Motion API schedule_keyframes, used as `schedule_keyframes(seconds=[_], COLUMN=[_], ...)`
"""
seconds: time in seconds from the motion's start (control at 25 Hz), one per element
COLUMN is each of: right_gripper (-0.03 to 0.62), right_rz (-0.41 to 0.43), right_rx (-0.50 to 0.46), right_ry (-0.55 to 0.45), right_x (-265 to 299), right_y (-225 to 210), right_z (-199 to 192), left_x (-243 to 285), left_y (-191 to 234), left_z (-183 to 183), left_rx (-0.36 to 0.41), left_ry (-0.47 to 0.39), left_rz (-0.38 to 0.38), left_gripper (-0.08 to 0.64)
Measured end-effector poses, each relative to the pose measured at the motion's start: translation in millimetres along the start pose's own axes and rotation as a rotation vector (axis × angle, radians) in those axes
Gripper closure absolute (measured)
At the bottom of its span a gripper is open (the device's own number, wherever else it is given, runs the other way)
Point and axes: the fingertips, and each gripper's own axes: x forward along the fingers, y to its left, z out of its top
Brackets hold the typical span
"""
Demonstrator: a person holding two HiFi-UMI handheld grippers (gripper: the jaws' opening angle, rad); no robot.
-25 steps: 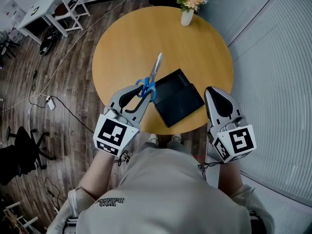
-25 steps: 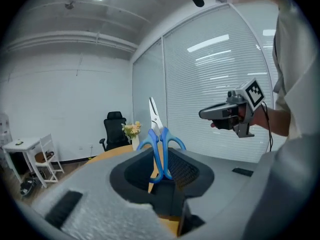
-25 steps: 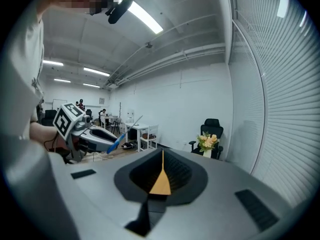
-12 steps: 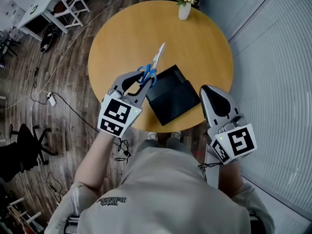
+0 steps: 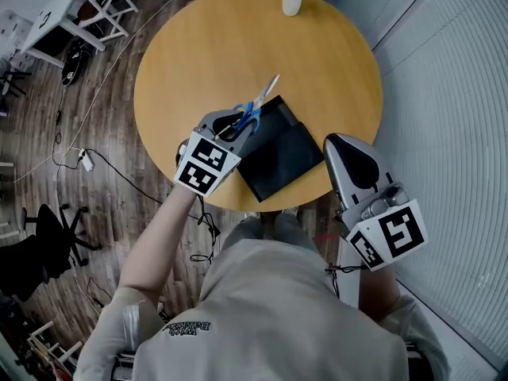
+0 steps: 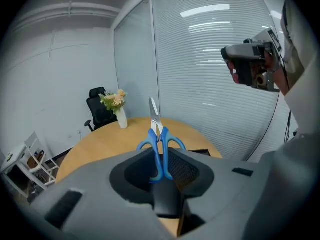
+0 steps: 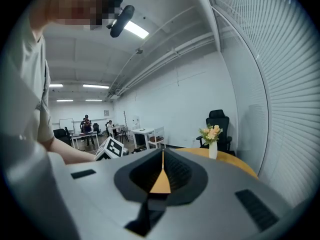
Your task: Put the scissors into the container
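We have the left gripper (image 5: 238,124) clamped on the scissors (image 5: 258,105). In the left gripper view its jaws press on the blue handle loops from either side, and the closed blades run straight out past the jaw tips, pointing away from us. The scissors are held above the table (image 5: 214,46), not resting on it. Just below the jaws and a little to their right lies the container (image 5: 290,155), a flat black tray near the table's near edge. From the head view the handles overlap its far-left edge and the blade tip reaches past its far corner. How high the scissors hang over the tray we cannot tell. Well to the right of the left jaws, past the container, our right gripper (image 5: 347,144) hovers at the table's right edge. Its jaws are closed to a thin slit with nothing between them, and only a sliver of the tan tabletop shows through. Far ahead of both pairs of jaws, at the table's far rim, stands a white vase (image 5: 292,0) of pale flowers, well apart from the container. Behind it in the left gripper view is a black office chair (image 6: 100,109). To the right of the jaws, white blinds (image 5: 452,133) line a glass wall close beside the table. To the left, on the wooden floor, cables (image 5: 119,182) trail beside the table. Farther off on that side is a white desk (image 5: 63,18) with chairs.
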Motion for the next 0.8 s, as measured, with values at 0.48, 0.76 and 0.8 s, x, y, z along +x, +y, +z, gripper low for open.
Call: schedule_keyframes(seconds=[0.48, 0.76, 0.8], right_gripper=[0.561, 0.561, 0.561], right_rz=[0.046, 0.049, 0.05], right_rx=[0.096, 0.136, 0.139], right_ry=[-0.013, 0.012, 0.015], right_x=[16, 27, 27], right_y=[-18, -35, -35], right_z=[3, -12, -14], left_x=[70, 88, 89], left_y=[-6, -9, -12], left_z=[-64, -99, -104], left_rx=[0.005, -0.011, -0.007], left_ry=[0.195, 0.321, 0.343], left_rz=[-0.096, -0.14, -0.148], left_gripper=[0.468, 0.468, 0.468])
